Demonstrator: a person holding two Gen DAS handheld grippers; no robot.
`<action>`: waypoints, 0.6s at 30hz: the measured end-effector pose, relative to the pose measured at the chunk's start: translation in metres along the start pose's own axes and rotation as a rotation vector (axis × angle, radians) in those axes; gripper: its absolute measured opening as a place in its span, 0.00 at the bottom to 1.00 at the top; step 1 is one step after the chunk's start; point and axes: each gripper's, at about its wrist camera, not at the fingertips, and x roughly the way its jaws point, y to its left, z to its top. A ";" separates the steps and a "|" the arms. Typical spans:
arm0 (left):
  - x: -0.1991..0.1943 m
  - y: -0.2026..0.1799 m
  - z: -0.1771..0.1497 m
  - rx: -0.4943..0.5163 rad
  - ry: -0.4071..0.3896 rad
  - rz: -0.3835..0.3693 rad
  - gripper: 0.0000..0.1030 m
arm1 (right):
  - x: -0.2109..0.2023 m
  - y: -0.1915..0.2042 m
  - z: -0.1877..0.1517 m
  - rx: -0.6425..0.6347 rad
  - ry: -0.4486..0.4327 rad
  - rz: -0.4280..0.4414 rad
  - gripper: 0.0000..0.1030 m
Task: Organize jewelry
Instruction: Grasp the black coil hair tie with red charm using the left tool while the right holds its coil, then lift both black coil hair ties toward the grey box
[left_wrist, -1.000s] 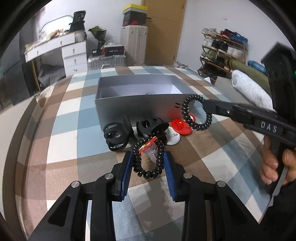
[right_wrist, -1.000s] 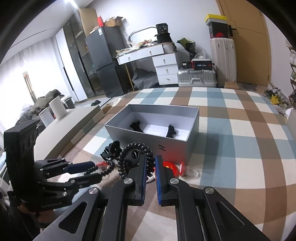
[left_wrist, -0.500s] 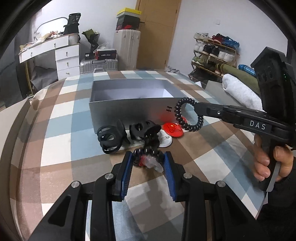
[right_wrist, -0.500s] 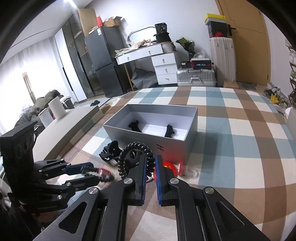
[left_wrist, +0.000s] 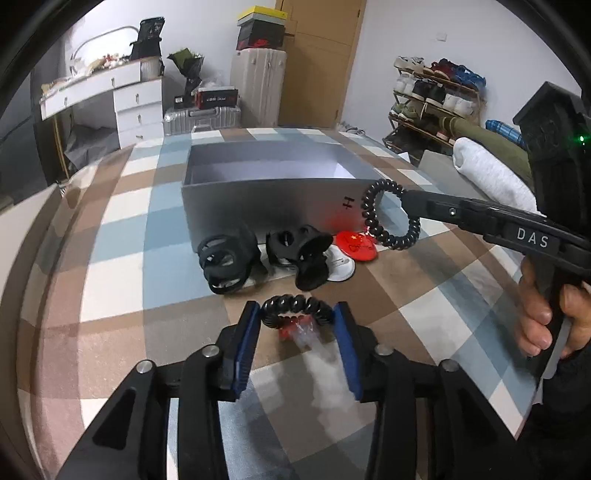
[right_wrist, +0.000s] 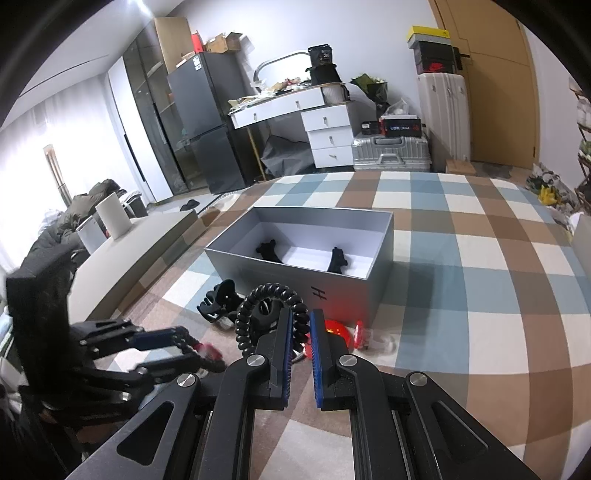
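Observation:
A grey open box (left_wrist: 273, 192) stands on the checked cloth; in the right wrist view the box (right_wrist: 380, 236) holds two black clips (right_wrist: 269, 251). My left gripper (left_wrist: 295, 314) is shut on a black coil hair tie (left_wrist: 295, 306) with a red tag, low over the cloth. My right gripper (right_wrist: 300, 325) is shut on a second black coil hair tie (right_wrist: 269, 310), held in the air in front of the box; that hair tie also shows in the left wrist view (left_wrist: 388, 218).
Two black claw clips (left_wrist: 225, 258) (left_wrist: 303, 254), a red badge (left_wrist: 356, 242) and a white badge (left_wrist: 340, 266) lie in front of the box. A white desk, suitcases and a shoe rack stand beyond the bed.
The hair tie in my left gripper has tipped from upright to lying flat between the fingers, and the gripper has drawn back from the clips. The right gripper has held about still.

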 end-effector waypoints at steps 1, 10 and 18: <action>0.000 -0.001 0.000 0.001 0.000 0.000 0.36 | 0.000 0.000 0.000 0.000 -0.001 -0.001 0.08; -0.001 -0.003 -0.001 0.001 0.006 0.003 0.41 | 0.001 0.000 0.001 0.000 0.001 -0.001 0.08; -0.007 -0.002 0.000 0.004 -0.021 -0.010 0.30 | 0.001 0.001 0.001 -0.001 0.000 -0.002 0.08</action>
